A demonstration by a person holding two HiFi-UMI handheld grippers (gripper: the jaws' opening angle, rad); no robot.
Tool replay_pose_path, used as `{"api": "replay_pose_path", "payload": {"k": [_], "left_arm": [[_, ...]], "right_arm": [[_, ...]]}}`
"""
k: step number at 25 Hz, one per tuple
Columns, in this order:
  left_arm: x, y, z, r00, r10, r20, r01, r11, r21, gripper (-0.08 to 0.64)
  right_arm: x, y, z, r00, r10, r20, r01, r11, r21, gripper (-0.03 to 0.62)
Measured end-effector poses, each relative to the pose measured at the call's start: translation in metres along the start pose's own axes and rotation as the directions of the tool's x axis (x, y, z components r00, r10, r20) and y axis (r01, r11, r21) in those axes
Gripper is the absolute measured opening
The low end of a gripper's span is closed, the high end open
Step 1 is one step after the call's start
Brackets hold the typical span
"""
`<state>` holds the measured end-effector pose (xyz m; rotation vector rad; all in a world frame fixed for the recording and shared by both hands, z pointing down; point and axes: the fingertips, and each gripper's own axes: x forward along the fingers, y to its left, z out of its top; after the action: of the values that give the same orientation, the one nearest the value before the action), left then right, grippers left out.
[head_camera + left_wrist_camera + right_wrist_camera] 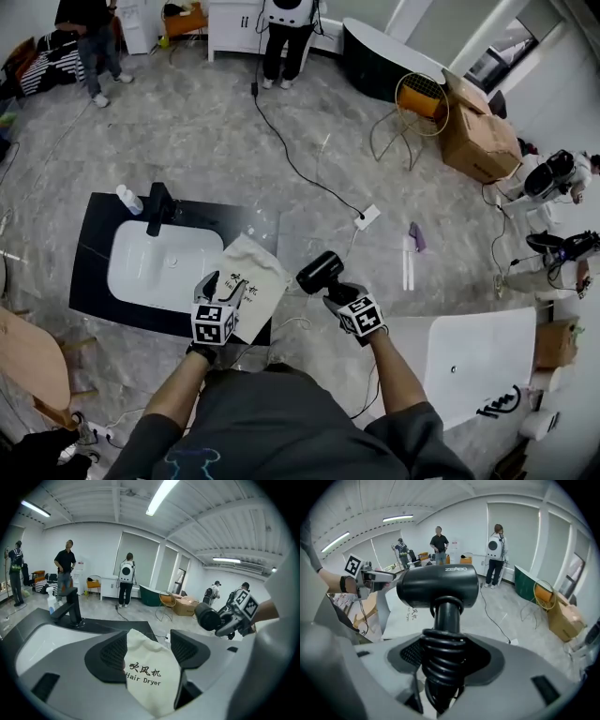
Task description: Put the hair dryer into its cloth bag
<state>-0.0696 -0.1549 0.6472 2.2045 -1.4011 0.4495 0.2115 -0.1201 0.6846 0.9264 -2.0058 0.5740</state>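
The cream cloth bag [258, 279], printed "Hair Dryer", hangs over the front corner of the black counter. My left gripper [225, 298] is shut on its near end. In the left gripper view the bag [150, 672] fills the gap between the pads. The black hair dryer [321, 272] is in the air just right of the bag, apart from it, barrel pointing away from me. My right gripper [343, 300] is shut on its handle, which has the cord coiled round it [440, 660]. The dryer's barrel [438, 585] stands above the jaws, with the bag [410, 613] to its left.
A black counter [94, 272] holds a white sink [155, 267], a black faucet [157, 208] and a small bottle [129, 199]. A white slab [478, 356] lies to the right. A cable and power strip [367, 217] cross the floor. People, a cardboard box [480, 136] and a wire chair [417, 103] stand far off.
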Motion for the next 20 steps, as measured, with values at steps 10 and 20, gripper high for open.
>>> {"api": "replay_pose_path", "payload": {"k": [10, 20], "left_arm": [[0.102, -0.038, -0.051, 0.978, 0.039, -0.205, -0.07, 0.987, -0.145, 0.287], [0.171, -0.014, -0.094, 0.897, 0.223, -0.381, -0.333, 0.909, -0.251, 0.287]], "right_arm": [[-0.079, -0.018, -0.075, 0.991, -0.105, 0.079, 0.086, 0.973, 0.215, 0.236], [-0.142, -0.023, -0.149, 0.971, -0.221, 0.094, 0.173, 0.914, 0.367, 0.236]]}}
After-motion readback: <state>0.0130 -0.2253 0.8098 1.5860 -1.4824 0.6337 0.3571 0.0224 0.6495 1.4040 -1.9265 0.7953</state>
